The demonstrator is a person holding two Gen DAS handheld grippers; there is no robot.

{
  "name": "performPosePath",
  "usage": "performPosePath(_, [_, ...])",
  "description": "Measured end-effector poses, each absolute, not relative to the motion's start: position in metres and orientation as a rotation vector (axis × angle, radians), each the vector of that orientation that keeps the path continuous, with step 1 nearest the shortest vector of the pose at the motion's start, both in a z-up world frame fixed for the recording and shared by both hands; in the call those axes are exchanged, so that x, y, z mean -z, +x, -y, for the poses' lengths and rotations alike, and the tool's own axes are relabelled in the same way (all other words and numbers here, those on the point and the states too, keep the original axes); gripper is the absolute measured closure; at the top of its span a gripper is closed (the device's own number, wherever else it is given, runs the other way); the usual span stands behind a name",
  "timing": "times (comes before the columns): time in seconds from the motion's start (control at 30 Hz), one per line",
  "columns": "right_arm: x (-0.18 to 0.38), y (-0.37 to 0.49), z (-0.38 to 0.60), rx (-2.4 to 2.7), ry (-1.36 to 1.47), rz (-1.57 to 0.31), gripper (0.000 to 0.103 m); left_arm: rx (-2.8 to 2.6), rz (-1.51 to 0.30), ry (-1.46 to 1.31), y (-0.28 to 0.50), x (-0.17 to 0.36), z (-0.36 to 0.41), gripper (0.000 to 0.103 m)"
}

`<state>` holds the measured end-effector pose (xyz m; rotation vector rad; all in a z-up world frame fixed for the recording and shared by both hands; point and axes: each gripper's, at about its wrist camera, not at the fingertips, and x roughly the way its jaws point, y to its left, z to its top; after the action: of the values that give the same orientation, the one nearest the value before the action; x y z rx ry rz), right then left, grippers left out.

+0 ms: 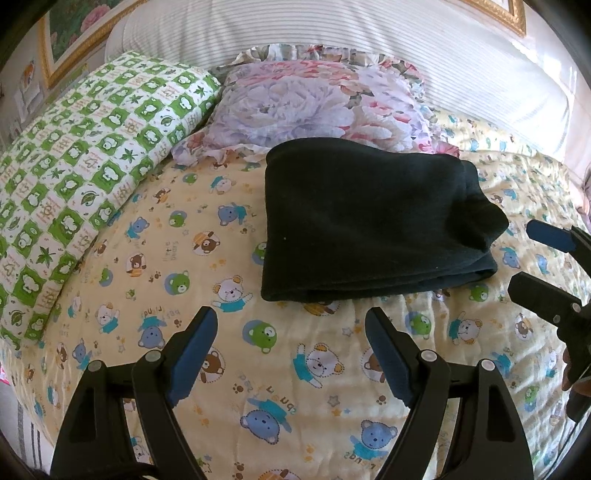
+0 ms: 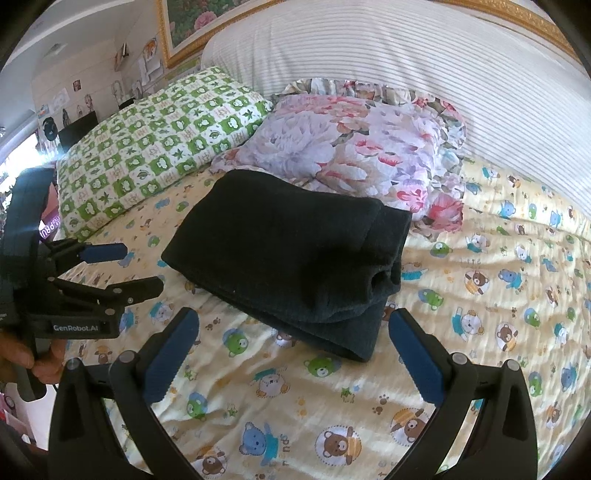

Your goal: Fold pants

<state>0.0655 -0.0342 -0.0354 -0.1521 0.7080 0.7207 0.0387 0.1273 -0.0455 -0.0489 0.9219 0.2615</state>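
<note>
Pants (image 1: 369,225) folded on teddy-bear bedspread (image 1: 295,369).

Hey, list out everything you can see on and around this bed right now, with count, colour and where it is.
pants: one, black, folded on the bedspread before the pillows
checked pillow: one, green and white, left
floral pillow: one, pink and lilac, behind the pants
bedspread: one, yellow with cartoon bears
headboard: one, white striped
framed picture: one, gold frame, on the wall
left claw: open, empty
right claw: open, empty
hand: one, gripping the left handle
</note>
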Motion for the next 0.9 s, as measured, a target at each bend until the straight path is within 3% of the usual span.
performPosePath(0.9, [0.042, 0.075, 0.034, -0.697, -0.147, -0.74, 0.0, -0.234, -0.913, -0.026, 0.051, 0.058, -0.132, 0.019])
